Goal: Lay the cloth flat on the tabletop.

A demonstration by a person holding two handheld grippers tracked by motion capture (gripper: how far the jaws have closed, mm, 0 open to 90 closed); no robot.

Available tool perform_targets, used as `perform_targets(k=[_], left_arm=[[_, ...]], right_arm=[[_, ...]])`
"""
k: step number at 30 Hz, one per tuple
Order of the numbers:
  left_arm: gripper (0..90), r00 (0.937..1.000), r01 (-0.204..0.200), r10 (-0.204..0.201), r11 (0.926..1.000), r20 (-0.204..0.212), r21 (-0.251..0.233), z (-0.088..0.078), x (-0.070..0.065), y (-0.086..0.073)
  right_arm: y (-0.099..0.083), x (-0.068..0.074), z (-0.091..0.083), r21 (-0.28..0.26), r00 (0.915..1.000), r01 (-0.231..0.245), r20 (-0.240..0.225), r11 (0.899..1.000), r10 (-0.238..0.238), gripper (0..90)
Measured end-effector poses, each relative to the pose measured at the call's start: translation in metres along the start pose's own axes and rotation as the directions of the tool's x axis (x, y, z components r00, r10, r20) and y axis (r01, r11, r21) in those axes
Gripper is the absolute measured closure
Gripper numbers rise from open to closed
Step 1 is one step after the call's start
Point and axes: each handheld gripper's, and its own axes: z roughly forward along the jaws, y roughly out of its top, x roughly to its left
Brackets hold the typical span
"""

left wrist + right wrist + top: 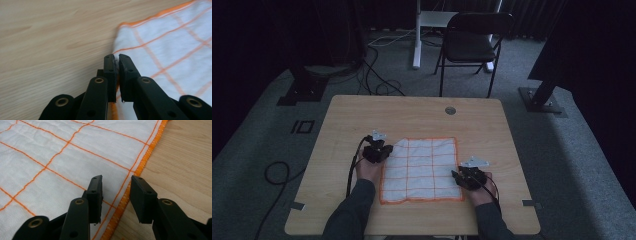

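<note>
Left gripper view shows the left tool [116, 58] with its two black jaws almost together, and a thin bit of the cloth's [175, 50] edge is pinched between them. Right gripper view shows the right tool [117, 185] partly open, with a gap between its jaws. It holds nothing. One jaw sits over the white part of the cloth and the other over the wood, with the orange edge under the gap.

The cloth is white with thin orange lines that make squares, and it has an orange stitched border. It lies flat near the front of the bench [362, 115], though its far left corner looks folded in.

High view shows the left tool at the cloth's left edge near the far corner, and the right tool at the right edge near the front corner.
</note>
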Motion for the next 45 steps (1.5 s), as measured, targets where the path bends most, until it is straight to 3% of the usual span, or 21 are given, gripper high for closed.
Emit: perform_targets(k=[4, 8, 14, 18, 21, 25, 28, 30, 32, 34, 36, 39, 45], left_arm=[[85.0, 0.9967, -0.064, 0.065, 0.9976, 0.048, -0.024, -0.007, -0.024, -0.003], [78.8, 0.988, -0.125, 0.124, 0.9922, 0.093, 0.002, -0.004, -0.043, -0.01], [72.9, 0.9815, -0.136, 0.127, 0.9893, 0.143, 0.052, 0.002, -0.05, -0.019], [71.9, 0.9786, -0.145, 0.139, 0.9892, 0.151, 0.025, -0.006, -0.052, -0.02], [71.3, 0.9792, -0.133, 0.133, 0.991, 0.153, -0.007, -0.013, -0.051, -0.017], [71.1, 0.9877, -0.101, 0.107, 0.9931, 0.114, -0.06, -0.02, -0.043, -0.01], [71.0, 0.9961, -0.077, 0.08, 0.9932, 0.037, -0.087, -0.02, -0.031, -0.003], [71.1, 0.9998, -0.02, 0.019, 0.9963, -0.004, -0.084, -0.015, -0.019, 0.002], [72.2, 0.9995, 0.032, -0.032, 0.9966, -0.004, -0.076, -0.01, -0.007, 0.004], [72.6, 0.9987, 0.043, -0.045, 0.9975, -0.026, -0.056, -0.005, 0.0, 0.006], [73.3, 0.9975, 0.068, -0.069, 0.9972, -0.018, -0.031, -0.001, 0.006, 0.006], [73.5, 0.9961, 0.075, -0.076, 0.997, -0.046, -0.022, 0.0, 0.011, 0.006], [65.8, 0.9929, 0.108, -0.109, 0.9936, -0.046, -0.035, -0.001, 0.022, 0.008]], right_arm=[[0.0, 0.0, 0.0, -0.001, 1.0, 0.001, 0.002, 1.0, -0.001, 62.5], [-0.001, 0.0, 0.0, -0.003, 1.0, -0.001, 0.001, 1.0, 0.001, 62.6], [-0.001, 0.0, 0.0, -0.004, 1.0, -0.002, -0.001, 1.0, 0.002, 62.4], [-0.001, 0.0, 0.0, -0.005, 1.0, -0.002, -0.001, 1.0, 0.002, 62.3], [-0.001, 0.0, 0.0, -0.005, 1.0, -0.003, 0.0, 1.0, 0.003, 62.2], [-0.001, 0.0, 0.0, -0.006, 1.0, -0.003, 0.001, 1.0, 0.003, 62.2], [-0.001, 0.0, 0.0, -0.006, 1.0, -0.004, -0.001, 1.0, 0.004, 62.1], [-0.001, 0.0, 0.0, -0.007, 1.0, -0.004, -0.001, 1.0, 0.004, 62.1], [-0.001, 0.0, 0.0, -0.007, 1.0, -0.005, -0.001, 1.0, 0.005, 62.1], [-0.002, 0.0, 0.0, -0.006, 1.0, -0.008, -0.003, 1.0, 0.008, 62.0], [-0.002, 0.0, 0.0, -0.007, 0.9999, -0.009, -0.005, 1.0, 0.009, 62.0], [-0.002, 0.0, 0.0, -0.007, 0.9999, -0.01, -0.004, 1.0, 0.009, 62.0], [-0.002, 0.0, 0.0, -0.006, 0.9999, -0.011, -0.004, 1.0, 0.011, 61.9]])
